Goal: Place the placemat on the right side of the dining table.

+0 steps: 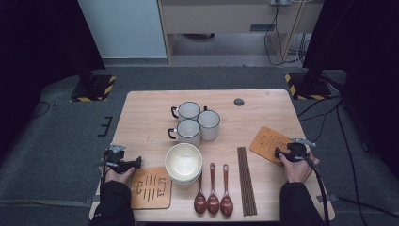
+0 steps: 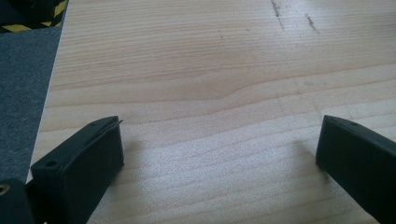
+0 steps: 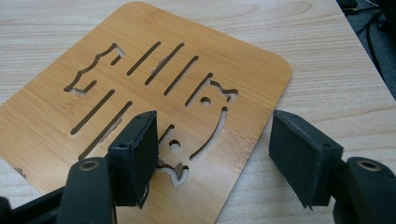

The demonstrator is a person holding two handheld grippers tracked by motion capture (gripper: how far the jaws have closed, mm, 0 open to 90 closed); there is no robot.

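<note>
Item one, my right gripper [image 3: 212, 154]: jaws apart and gripping nothing, poised over the lower right corner of the cut-out bamboo trivet [image 3: 140, 88], which lies flat on the table [image 1: 146, 117] at the right of the high view, one jaw above the board and the other just past its edge. Item two, my left gripper [image 2: 219, 154]: jaws spread wide over bare wood, seen at the lower left of the high view just left of a second trivet [image 1: 150, 187]. Remaining stock, centre frame: three white mugs [image 1: 195, 122], stacked bowls [image 1: 183, 162], three dark spoons [image 1: 212, 190], chopsticks [image 1: 246, 181].
</note>
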